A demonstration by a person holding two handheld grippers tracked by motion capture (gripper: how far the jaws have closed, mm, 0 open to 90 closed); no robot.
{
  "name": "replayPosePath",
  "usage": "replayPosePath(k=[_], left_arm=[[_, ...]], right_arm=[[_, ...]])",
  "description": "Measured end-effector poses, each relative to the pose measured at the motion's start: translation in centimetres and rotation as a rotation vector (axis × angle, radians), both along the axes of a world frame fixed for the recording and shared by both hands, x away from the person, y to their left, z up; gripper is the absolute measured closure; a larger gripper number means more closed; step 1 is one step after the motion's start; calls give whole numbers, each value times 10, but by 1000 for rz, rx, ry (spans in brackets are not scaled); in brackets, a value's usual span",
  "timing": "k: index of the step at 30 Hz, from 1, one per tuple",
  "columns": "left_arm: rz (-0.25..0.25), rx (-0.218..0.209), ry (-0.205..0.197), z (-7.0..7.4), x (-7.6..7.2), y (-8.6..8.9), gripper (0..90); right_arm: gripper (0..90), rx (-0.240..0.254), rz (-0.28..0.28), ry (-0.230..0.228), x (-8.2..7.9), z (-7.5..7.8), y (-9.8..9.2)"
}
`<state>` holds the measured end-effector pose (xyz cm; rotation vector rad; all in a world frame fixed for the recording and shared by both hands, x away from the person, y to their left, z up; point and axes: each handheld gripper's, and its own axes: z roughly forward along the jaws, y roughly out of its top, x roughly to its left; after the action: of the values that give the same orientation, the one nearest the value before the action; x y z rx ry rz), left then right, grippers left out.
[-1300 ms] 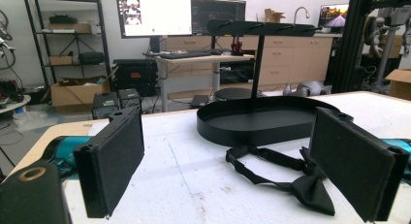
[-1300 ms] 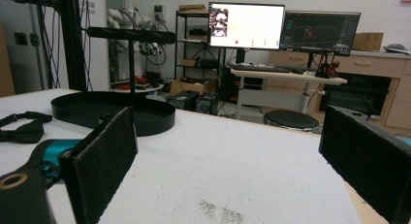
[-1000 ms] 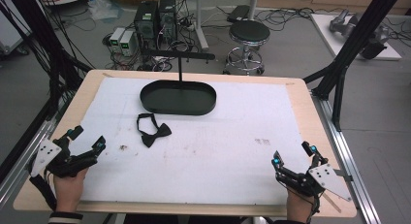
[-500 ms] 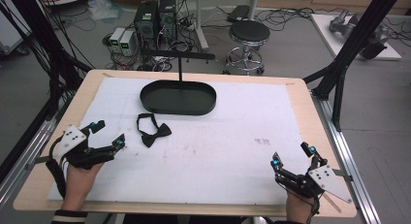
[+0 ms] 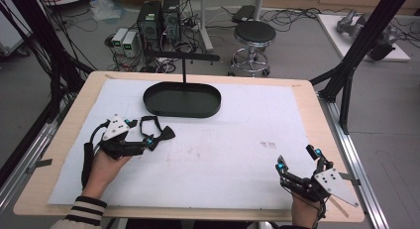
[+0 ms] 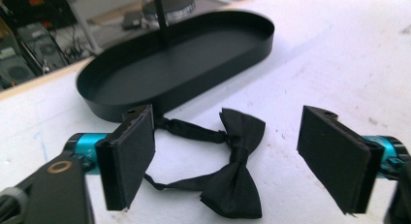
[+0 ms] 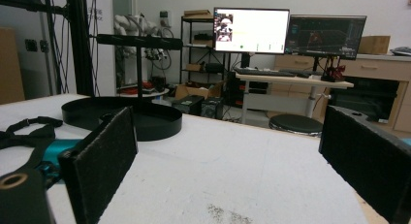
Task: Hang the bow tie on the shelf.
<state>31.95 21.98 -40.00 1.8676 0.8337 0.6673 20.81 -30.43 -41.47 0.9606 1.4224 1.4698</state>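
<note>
Now left tool point(image 5: 140, 135) agape beside bow tie point(image 6: 232, 170)

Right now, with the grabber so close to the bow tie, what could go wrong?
The left gripper is open, its jaws on either side of the bow tie.

1. The thin strap loops near one jaw. Closing might catch only the strap, so the tie would dangle or slip.

2. The black tray sits just behind the tie. Pushing further forward could bump its rim.

3. The tie lies flat on the white mat, so the jaws might pinch the mat too.
</note>
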Motion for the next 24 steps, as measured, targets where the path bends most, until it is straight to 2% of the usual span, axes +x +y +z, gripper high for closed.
replayPosePath(k=[6, 10, 12, 18, 20, 24], left_arm=[[-46, 52, 104, -8, 16, -15, 280], [-56, 78, 127, -12, 23, -22, 293], [-70, 111, 162, -16, 30, -29, 304], [-86, 150, 194, -20, 36, -40, 383], [-96, 178, 209, -23, 39, -44, 411], [-94, 198, 224, -26, 41, -46, 478]], right_arm=[[57, 13, -1, 3, 0, -1, -1], [57, 19, 5, 4, 1, -1, 0], [57, 22, 7, 2, 1, 0, 1], [57, 26, 7, -3, 2, -1, -2], [57, 34, 7, -1, 1, -1, -2], [57, 39, 4, -3, 1, 0, -3]])
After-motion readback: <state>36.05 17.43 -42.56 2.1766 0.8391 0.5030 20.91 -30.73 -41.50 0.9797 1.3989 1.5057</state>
